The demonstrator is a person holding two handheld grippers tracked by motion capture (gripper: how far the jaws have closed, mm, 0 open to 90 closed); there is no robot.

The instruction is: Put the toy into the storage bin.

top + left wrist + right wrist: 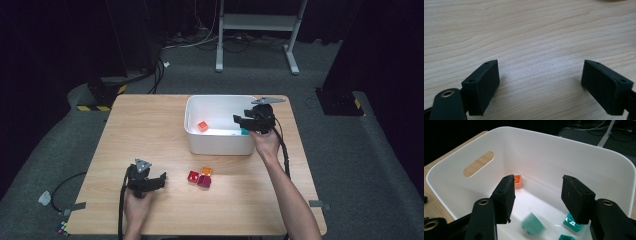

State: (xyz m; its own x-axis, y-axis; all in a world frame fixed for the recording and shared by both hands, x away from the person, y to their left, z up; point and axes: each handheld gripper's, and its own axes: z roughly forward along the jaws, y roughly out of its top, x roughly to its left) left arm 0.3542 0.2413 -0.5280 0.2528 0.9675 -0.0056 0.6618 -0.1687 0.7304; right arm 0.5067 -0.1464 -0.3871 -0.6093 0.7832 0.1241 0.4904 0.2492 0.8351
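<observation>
White bin (220,145): plastic tub at the far middle of the worktop (150,135), its right wall near the worktop's right edge; a handle slot is cut in one end wall.
Right tool (537,195): held over the bin's right end, just inside the rim, jaws parted and gripping nothing.
Teal brick, blurred (532,223): below and between the right tool's jaws, clear of both pads, close over the bin floor; whether it touches the floor I cannot tell.
Other teal bricks (572,223): on the bin floor under the right jaw, by the near wall.
Orange brick in bin (517,181): on the floor against the far wall, well apart from the tool.
Left tool (540,82): low over bare wood at the worktop's near left, jaws spread wide, nothing between them.
Loose bricks: red brick (193,176), magenta brick (204,181) and orange brick (206,171) clustered touching, in front of the bin, between the two hands.
Open room: wide bare wood left of the bin and around the left tool; a narrow strip between bin and right edge.
</observation>
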